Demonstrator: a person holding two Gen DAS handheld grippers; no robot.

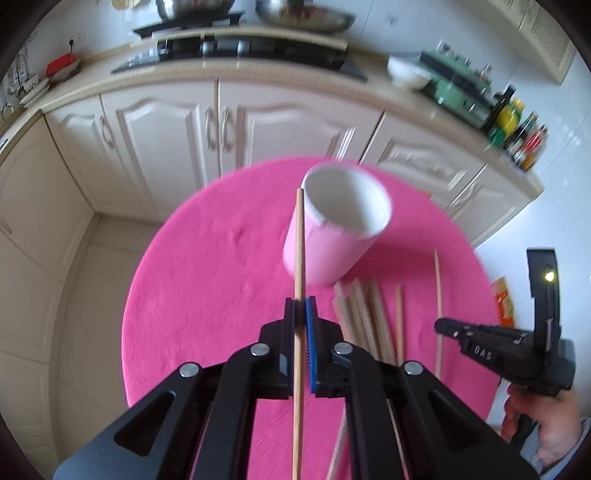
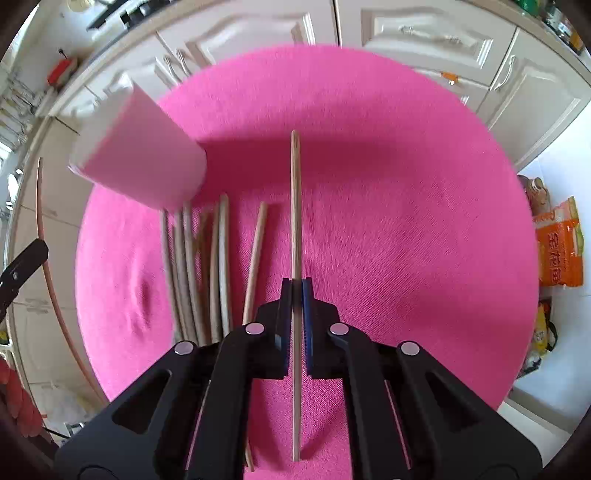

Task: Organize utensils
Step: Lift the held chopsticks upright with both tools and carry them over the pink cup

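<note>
A home kitchen was the setting. Cream cabinet doors [image 1: 162, 129] with arched panels and metal handles ran beneath a beige surface [image 1: 258, 74] carrying a black cooktop [image 1: 236, 48], with steel pans [image 1: 303, 14] standing behind it. A white bowl [image 1: 408, 72] stood on it beside a green appliance [image 1: 458, 88], and bottles of oils and sauces [image 1: 517, 129] crowded the far end near a white tiled wall. A red item [image 1: 62, 64] lay at the other end. An orange food packet [image 2: 559, 247] rested on the floor beside a round pink-covered table [image 2: 406, 221].
</note>
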